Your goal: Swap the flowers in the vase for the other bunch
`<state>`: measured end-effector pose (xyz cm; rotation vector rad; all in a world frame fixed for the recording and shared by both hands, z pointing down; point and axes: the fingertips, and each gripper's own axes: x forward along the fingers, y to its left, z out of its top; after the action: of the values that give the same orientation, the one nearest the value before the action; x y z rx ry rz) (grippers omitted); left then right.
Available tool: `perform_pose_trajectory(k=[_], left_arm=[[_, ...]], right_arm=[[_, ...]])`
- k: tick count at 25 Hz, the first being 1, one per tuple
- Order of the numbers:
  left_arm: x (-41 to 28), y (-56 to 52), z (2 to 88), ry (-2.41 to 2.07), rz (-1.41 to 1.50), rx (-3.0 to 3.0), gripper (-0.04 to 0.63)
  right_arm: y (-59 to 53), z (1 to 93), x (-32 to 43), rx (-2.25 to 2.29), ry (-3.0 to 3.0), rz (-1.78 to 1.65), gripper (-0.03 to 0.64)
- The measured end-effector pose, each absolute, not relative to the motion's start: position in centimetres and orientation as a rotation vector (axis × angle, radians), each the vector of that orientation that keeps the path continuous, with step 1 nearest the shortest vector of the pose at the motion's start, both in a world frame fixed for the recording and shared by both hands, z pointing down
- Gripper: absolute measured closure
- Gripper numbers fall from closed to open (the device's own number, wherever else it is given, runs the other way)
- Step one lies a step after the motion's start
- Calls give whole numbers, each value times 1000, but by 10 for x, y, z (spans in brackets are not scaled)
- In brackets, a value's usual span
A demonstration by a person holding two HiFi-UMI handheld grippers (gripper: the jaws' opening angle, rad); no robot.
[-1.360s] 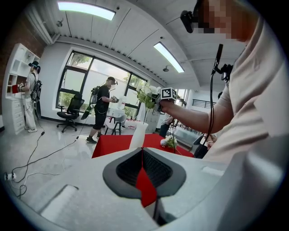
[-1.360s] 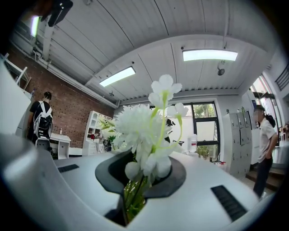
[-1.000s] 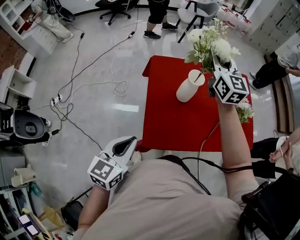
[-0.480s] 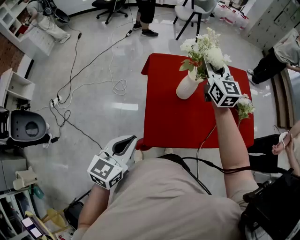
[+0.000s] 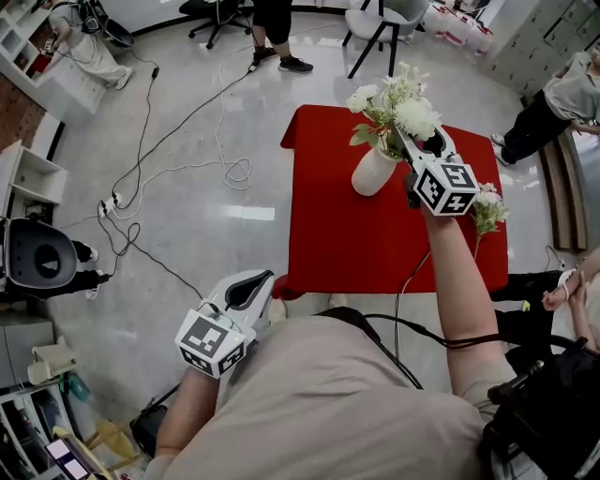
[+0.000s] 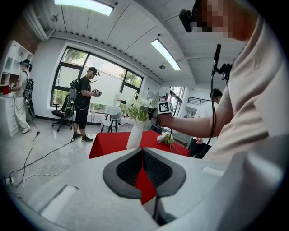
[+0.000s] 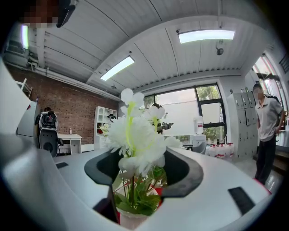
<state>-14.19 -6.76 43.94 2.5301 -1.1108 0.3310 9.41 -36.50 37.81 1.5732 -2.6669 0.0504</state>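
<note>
A white vase (image 5: 373,173) stands on the red table (image 5: 347,239) with a bunch of white flowers (image 5: 392,105) in it. My right gripper (image 5: 412,141) is level at the bunch, just above the vase mouth. Its jaws are opening, and the stems and blooms (image 7: 135,140) stand loosely between them over the vase rim (image 7: 131,221). The other bunch (image 5: 487,211) lies on the table's right edge. My left gripper (image 5: 246,291) hangs shut and holding nothing beside my body, off the table's near left corner. In the left gripper view the vase (image 6: 134,134) shows far ahead.
Cables (image 5: 187,159) trail over the grey floor left of the table. Office chairs (image 5: 375,28) and standing people (image 5: 272,28) are beyond the table's far side. Another person (image 5: 562,103) stands at the right. A cable runs along my right arm.
My right gripper has come down with the white bunch, whose stems now stand in the vase, and its jaws have parted. The left gripper has stayed where it was.
</note>
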Motion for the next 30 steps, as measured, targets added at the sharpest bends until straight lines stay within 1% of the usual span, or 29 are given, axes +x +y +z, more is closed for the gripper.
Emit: perform_pose_trajectory(k=[1,16,30], left_arm=[[-141,-68,439,-1108,331,2532,588],[-139,-73,428,-1059,330,2548,588],[-133,-66,433,-929,347,2597,588]], right_arm=[[-365,379,95,1572,-2665,59,345],[-352,390,103,1596,-2621,139,339],[-297,420,119,1666,-2521,203,339]])
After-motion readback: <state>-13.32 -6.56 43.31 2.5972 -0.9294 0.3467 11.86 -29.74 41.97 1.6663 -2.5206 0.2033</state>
